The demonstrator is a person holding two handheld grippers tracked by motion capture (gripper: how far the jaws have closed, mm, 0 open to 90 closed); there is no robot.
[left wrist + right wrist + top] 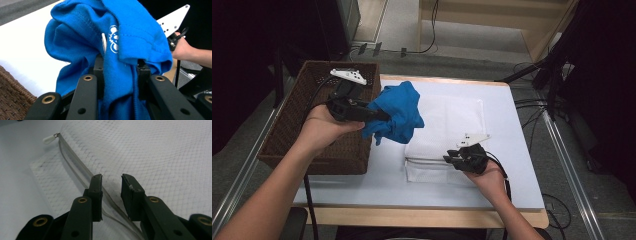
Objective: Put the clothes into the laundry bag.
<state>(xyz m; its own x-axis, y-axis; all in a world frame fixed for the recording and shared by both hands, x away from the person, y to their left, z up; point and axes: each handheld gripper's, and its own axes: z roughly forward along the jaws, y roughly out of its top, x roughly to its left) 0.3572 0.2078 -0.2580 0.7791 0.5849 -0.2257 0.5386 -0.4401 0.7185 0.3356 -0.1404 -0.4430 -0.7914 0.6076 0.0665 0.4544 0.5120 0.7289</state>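
A crumpled blue garment (397, 112) with a small white print (113, 37) hangs over the table's left side, beside the basket. My left gripper (384, 116) is shut on it, and cloth bunches between its jaws (120, 66). A flat white mesh bag (447, 120) lies in the middle of the table. My right gripper (451, 160) rests at the bag's near edge. Its jaws stand apart (111, 181) over the bag's zipper line (75, 162), and the pads press on nothing. The zipper's white pull (48, 139) lies at the far end of that line.
A brown wicker basket (297, 115) stands at the table's left edge, under my left hand. The white table top (512, 150) is bare to the right of the bag. Cables and a stand's legs lie on the floor to the right.
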